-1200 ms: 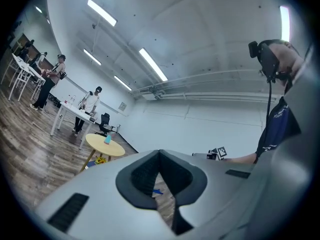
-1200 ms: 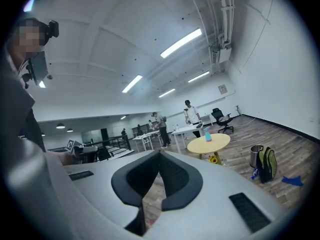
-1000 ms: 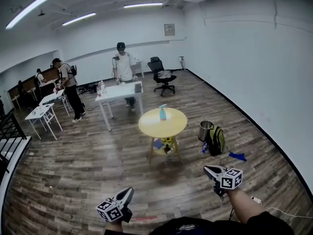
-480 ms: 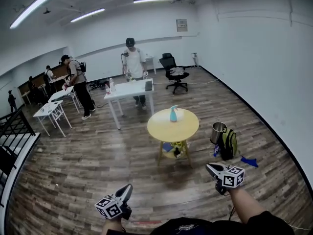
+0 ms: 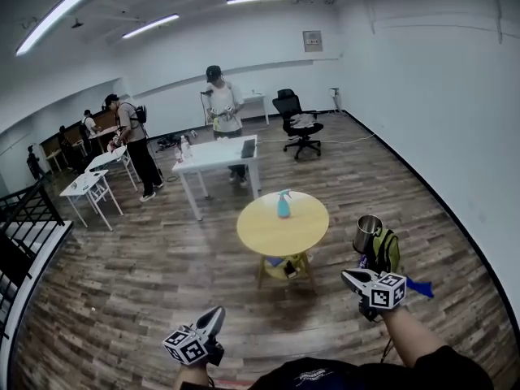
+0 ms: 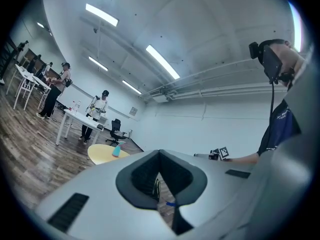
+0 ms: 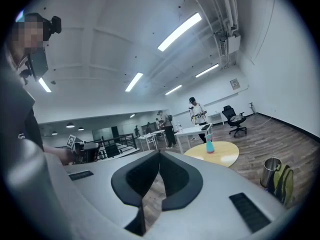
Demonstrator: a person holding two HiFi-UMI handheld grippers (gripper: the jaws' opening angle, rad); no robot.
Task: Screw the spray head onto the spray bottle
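Observation:
A blue spray bottle (image 5: pixel 283 205) with its spray head on top stands upright on a round yellow table (image 5: pixel 268 231) in the middle of the room. The bottle (image 6: pixel 116 150) shows small in the left gripper view, and the bottle (image 7: pixel 209 145) shows in the right gripper view too. My left gripper (image 5: pixel 216 315) is at the bottom of the head view, shut and empty, well short of the table. My right gripper (image 5: pixel 348 277) is at the lower right, shut too, with nothing in it. Both point level toward the table.
A metal bin (image 5: pixel 367 233) and a green backpack (image 5: pixel 388 251) stand right of the yellow table. Behind it is a white table (image 5: pixel 213 156) with a person (image 5: pixel 221 108) at it, an office chair (image 5: pixel 294 124), and more people and desks at the left. A black railing (image 5: pixel 24 234) runs along the left edge.
The whole view has shifted forward: the yellow table and the bottle are nearer and larger. Both grippers keep their places in the head view and stay shut.

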